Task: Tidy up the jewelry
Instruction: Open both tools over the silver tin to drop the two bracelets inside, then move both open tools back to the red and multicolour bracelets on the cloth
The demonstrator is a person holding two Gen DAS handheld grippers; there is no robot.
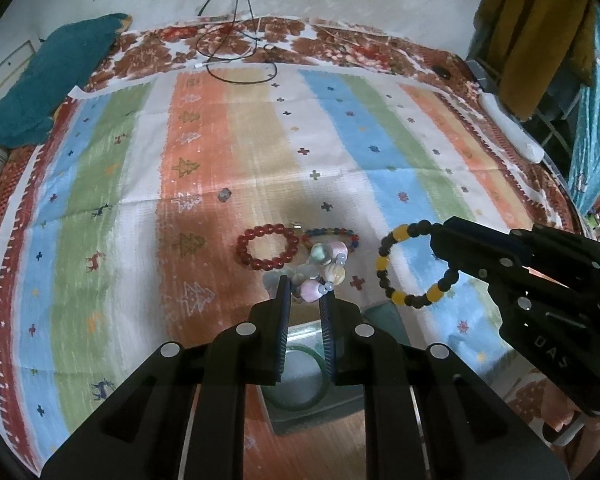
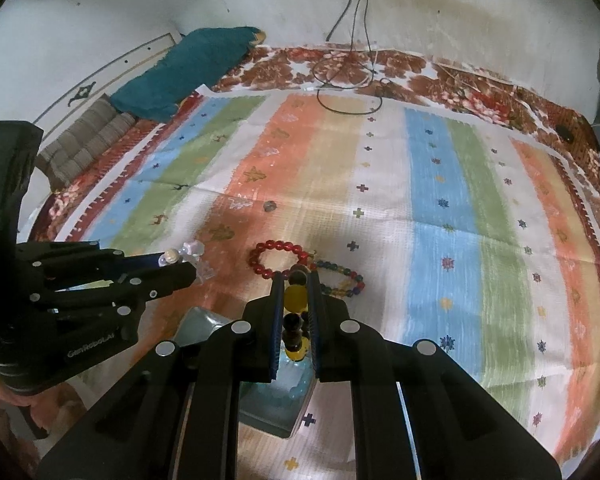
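Both grippers are carrying a bracelet clear of the striped cloth [image 1: 112, 168], which looks like the way each piece is being brought over a container for sorting. In the left wrist view the left gripper [image 1: 304, 296] is pinching a pastel bead bracelet [image 1: 324, 268] at its fingertips, the fingers closed on the near beads while the rest bunches just above them at lower centre. Beneath those fingers a tray [image 1: 320, 412] is showing, with a green bangle [image 1: 300, 380] lying in it. At the right of that frame the right gripper [image 1: 440, 240] is holding a black and yellow bead bracelet [image 1: 384, 264], which is hanging as an open ring to the left of its tips. In the right wrist view the same bracelet is running lengthwise between the nearly closed fingers, over a second tray [image 2: 276, 404]. A red bead bracelet [image 1: 266, 246] and a multicoloured bead bracelet [image 1: 332, 234] are lying on the cloth beyond both grippers, touching or nearly so, apparently waiting their turn.
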